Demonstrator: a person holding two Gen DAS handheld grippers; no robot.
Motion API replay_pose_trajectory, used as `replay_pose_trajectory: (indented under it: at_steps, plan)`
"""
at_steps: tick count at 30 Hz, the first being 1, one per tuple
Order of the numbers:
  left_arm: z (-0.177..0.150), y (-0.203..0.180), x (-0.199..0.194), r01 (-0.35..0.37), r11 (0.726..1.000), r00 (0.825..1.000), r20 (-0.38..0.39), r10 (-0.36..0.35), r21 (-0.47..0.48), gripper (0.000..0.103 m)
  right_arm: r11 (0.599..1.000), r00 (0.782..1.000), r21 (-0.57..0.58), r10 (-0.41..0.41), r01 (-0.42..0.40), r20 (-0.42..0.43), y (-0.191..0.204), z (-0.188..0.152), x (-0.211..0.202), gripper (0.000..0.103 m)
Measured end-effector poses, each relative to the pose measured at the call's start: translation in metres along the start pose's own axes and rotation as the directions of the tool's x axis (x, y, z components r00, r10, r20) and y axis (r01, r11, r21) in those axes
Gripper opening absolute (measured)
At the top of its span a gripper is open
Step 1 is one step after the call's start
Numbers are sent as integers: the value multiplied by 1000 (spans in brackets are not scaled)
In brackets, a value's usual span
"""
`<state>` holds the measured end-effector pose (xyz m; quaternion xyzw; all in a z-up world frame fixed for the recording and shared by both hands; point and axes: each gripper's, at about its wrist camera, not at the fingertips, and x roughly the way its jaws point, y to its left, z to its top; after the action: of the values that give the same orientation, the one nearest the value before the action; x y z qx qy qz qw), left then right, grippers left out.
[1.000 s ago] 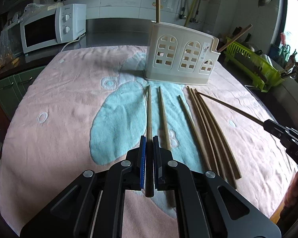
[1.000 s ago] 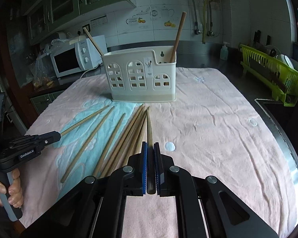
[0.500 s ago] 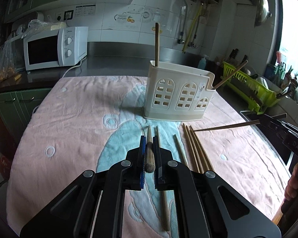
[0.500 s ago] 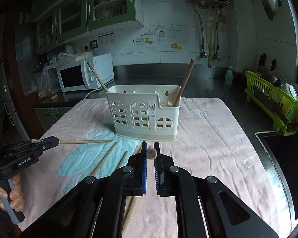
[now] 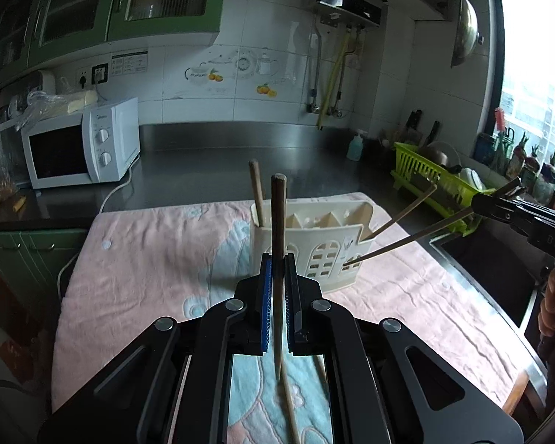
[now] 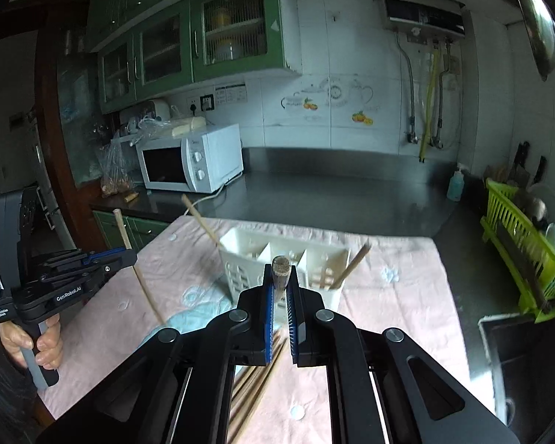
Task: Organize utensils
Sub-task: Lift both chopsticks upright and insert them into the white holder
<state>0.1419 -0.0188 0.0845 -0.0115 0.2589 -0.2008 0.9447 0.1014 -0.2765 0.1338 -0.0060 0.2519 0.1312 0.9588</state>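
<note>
Right gripper [image 6: 281, 288] clamps a chopstick [image 6: 280, 272] end-on

Beyond it a cream utensil caddy [image 6: 277, 262] stands mid-tabletop on the pink towel [image 6: 388, 314]; loose chopsticks [image 6: 257, 388] lie beneath, and the left gripper [image 6: 129, 257] grips another toward the left edge.

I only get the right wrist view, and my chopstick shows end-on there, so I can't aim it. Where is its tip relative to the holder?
Observer: The right-held chopstick's tip appears to be against the holder's windowed outer wall, below the rim and not in a compartment.
Operator: How steep is it?
Observer: Shallow. It slopes down from the right gripper toward the holder, far from upright.
Operator: Is anything loose under the left gripper?
Observer: Yes, a loose chopstick lies on the towel below the left gripper, under the left-held chopstick's tip.
</note>
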Motion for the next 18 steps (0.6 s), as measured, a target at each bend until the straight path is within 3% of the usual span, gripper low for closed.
replay_pose_trajectory:
  at_steps: [5, 9, 18]
  plan:
    - [35, -15, -11, 34, 999, 997, 63, -35, 28, 5, 1000, 1000, -22, 13, -13, 10, -13, 32, -13, 6]
    - [69, -30, -17, 29, 998, 988, 147, -37, 56, 5, 998, 999, -49, -38, 39, 8, -19, 50, -12, 6]
    - [123, -40, 14, -63, 998, 966, 251, 54, 26, 5, 993, 994, -94, -83, 76, -70, -32, 55, 27, 6]
